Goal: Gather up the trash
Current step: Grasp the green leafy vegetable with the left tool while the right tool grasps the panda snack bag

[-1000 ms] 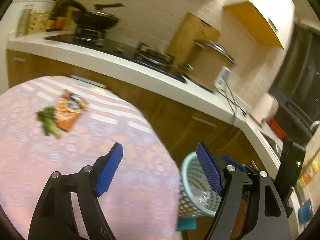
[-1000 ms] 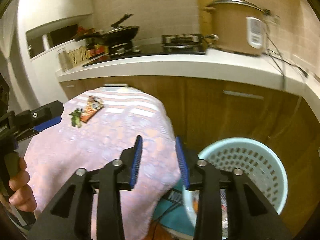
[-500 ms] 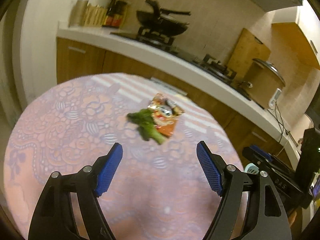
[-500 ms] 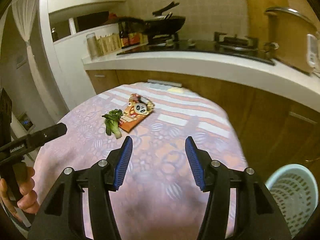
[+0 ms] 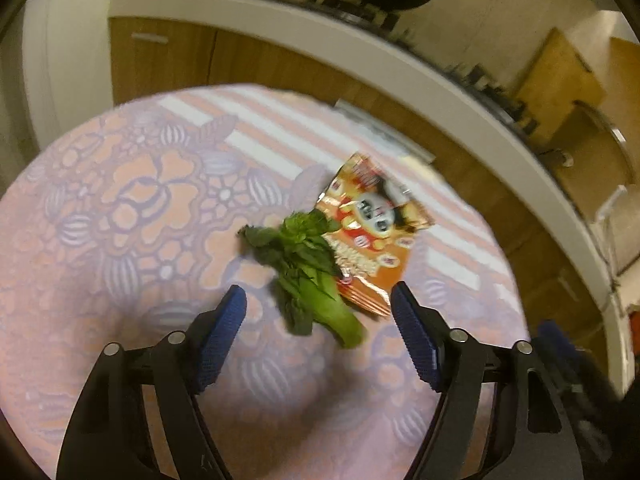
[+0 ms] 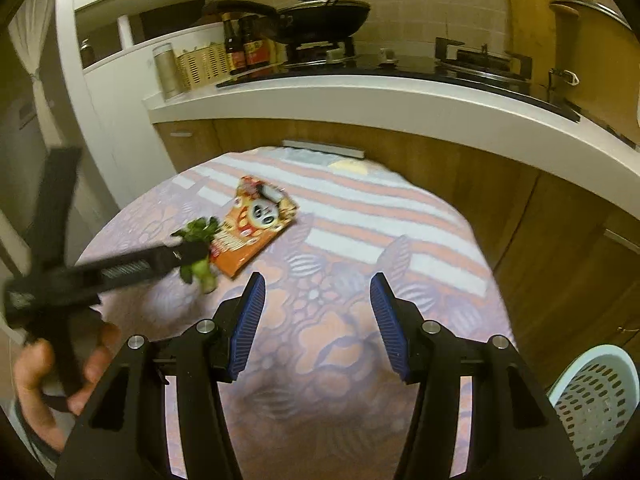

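The left gripper (image 5: 318, 314) has its jaws spread wide and holds nothing; in the left wrist view the greens (image 5: 310, 270) lie at frame centre, just beyond and between the two blue pads, with their pale stem pointing toward the lower right. The wrapper (image 5: 370, 236) lies up and to the right of the greens, and the leaves overlap its lower left edge. Both rest on the tablecloth (image 5: 120, 208). The right gripper (image 6: 316, 320) is also spread and empty, over bare cloth at the lower centre of the right wrist view, well apart from both pieces of trash. The basket (image 6: 596, 396) shows at the lower right corner of that view, off the table edge. The main risk is a mixed grab: since the leaves sit on the wrapper, closing here could pinch the wrapper's corner too, or drag it along and drop it. Limp leaves may tear or slip if only they are caught, so the stem looks the safer hold. Pads coming down too low could snag the cloth and bunch it. This view is blurred, so alignment is hard to judge.
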Demonstrator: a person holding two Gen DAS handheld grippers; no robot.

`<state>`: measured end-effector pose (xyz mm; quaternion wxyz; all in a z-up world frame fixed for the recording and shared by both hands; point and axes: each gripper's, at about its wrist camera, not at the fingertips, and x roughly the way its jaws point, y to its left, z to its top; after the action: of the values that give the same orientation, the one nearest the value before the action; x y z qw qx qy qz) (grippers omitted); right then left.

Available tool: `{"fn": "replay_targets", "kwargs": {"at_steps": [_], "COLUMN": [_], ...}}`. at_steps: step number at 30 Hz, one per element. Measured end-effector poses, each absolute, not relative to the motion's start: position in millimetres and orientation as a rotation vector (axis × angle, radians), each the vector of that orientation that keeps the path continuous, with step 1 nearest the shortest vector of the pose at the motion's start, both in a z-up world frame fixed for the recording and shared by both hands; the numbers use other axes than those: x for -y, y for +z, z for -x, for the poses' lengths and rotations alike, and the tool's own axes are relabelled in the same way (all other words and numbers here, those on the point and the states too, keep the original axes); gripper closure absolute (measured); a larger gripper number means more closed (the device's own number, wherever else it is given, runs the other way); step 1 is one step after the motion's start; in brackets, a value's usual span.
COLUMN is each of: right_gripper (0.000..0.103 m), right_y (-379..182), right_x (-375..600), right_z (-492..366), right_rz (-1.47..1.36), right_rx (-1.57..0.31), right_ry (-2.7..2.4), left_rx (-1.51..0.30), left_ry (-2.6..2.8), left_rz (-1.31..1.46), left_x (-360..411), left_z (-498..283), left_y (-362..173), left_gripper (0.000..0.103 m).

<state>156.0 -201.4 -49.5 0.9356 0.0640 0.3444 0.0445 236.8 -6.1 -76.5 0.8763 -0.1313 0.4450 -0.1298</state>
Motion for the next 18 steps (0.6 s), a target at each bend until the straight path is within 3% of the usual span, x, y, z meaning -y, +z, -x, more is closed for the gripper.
{"fn": "replay_targets", "kwargs": {"at_steps": [2,4,6,11,18], "right_gripper": [0.052,0.052,0.052,0.052,0.045], "right_y": [-48.8,-46.8,-43.4,-36.3,-64.4], "right_x": [205.8,206.2,202.4,184.8,175.1], "right_z": [-159.9,-164.5,-170.1,-192.1,-250.4], "right_rz": [-0.128,-0.125,-0.116,-0.089,-0.155], "right_rx": [-0.715,-0.721,-0.722,-0.739,-0.794], "right_ry": [0.086,0.102,0.111,0.164,0.188], "left_rx": [-0.908,-0.912,-0.913,-0.907,-0.780], "left_ry": [-0.241,-0.234,-0.230,-0.267,-0.217], "left_rz": [0.233,0.196,0.178,0.258,0.326], "left_x": [12.0,17.5,18.4,0.9,-32.7], "left_z": [-237.8,-238.6,-237.7,-232.5,-211.8], "left_y": [-78.0,-79.6,-80.6,-79.4,-71.5], "left_gripper": [0.042,0.054,0.073,0.085,0.086]}}
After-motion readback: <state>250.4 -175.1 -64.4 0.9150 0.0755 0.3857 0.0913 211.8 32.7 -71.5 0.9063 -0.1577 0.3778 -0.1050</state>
